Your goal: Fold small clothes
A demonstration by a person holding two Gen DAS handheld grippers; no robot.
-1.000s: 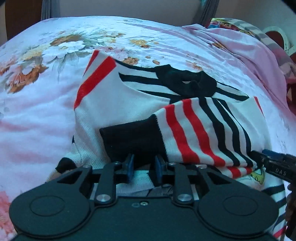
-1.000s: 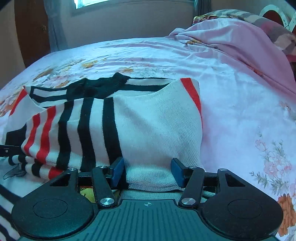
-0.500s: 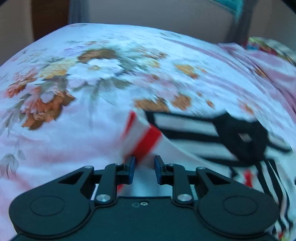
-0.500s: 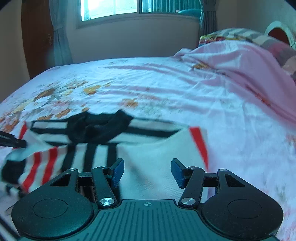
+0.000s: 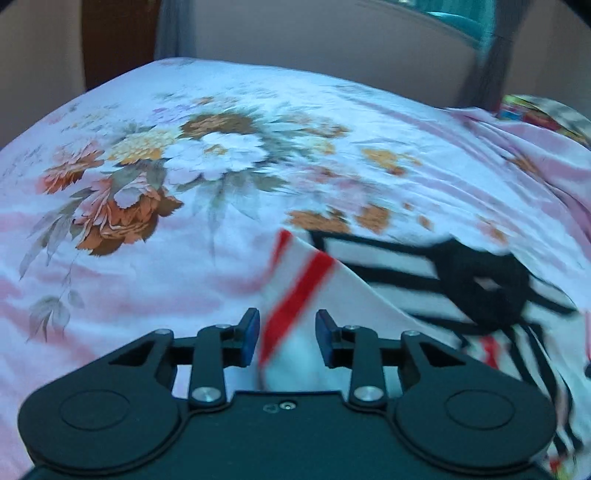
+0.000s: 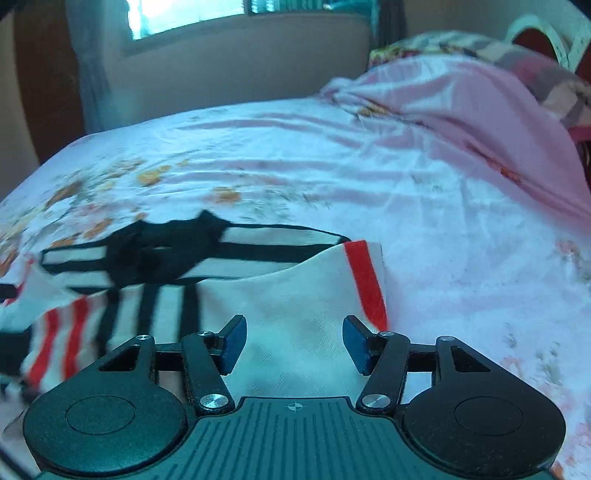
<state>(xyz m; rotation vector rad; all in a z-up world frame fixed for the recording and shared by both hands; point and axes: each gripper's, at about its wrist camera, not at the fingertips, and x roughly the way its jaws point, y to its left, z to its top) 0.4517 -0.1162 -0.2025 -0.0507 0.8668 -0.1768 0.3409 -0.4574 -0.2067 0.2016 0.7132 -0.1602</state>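
Floral bedsheet (image 5: 155,258) in pink and white covers the bed, with a window (image 6: 184,14) and a wall behind it and a rumpled pink blanket (image 6: 480,122) heaped toward the headboard side. On the sheet lies the striped sweater (image 6: 303,295), white knit with black and red bands, its black collar (image 5: 484,284) flat against the bed. In the left wrist view, the left tongs (image 5: 286,338) stand parted; their jaws have just been opening, and a red-banded fold of the sweater sits in the gap with clearance on both sides, so the blue pads (image 5: 251,336) do not press it. In the right wrist view, the right tongs (image 6: 293,343) stand wide apart over the white body of the sweater, beside its red edge stripe (image 6: 365,284); the knit shows between the jaws, but neither pad is seen clamping it. Both views are motion-blurred along the sweater's stripes.
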